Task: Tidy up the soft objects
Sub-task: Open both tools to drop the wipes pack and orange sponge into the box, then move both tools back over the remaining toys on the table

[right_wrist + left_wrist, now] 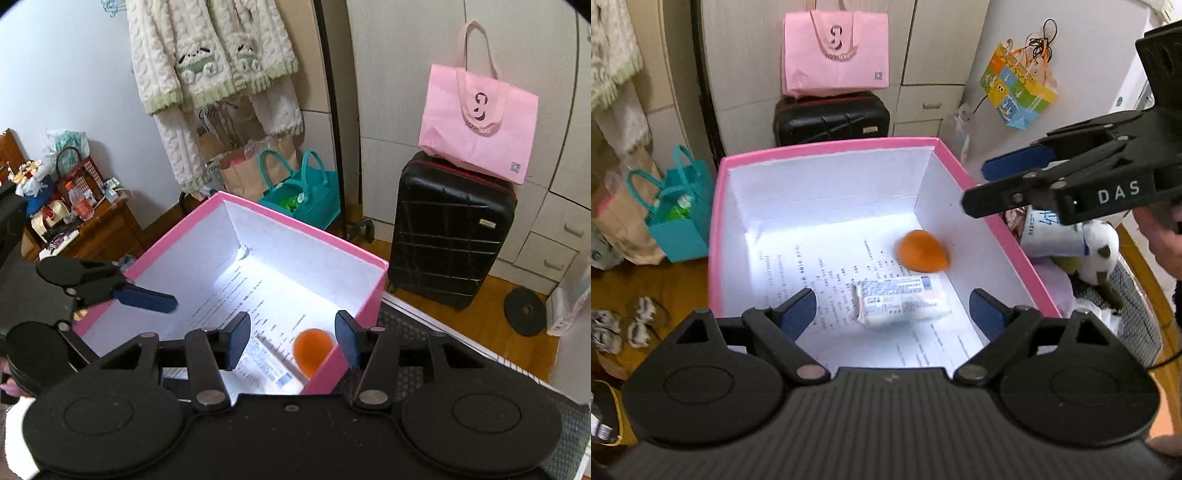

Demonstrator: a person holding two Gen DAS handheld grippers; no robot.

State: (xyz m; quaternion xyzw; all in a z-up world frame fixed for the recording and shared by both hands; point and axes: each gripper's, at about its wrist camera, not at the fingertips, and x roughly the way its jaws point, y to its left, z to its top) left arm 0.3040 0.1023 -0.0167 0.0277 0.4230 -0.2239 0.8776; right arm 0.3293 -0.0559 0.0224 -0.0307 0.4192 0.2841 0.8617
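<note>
We see an orange sponge [922,251], blurred, on the white floor of the pink box [827,147], toward its right wall. Just near of it lies a wrapped tissue pack [903,300]. Our left gripper [894,314] hangs over the box's near edge, fingers spread wide and empty. Our right gripper [291,338] sits above the box's right wall, its fingers also parted, holding nothing. Right of the box a white plush toy [1099,254] rests in a basket [1137,317].
</note>
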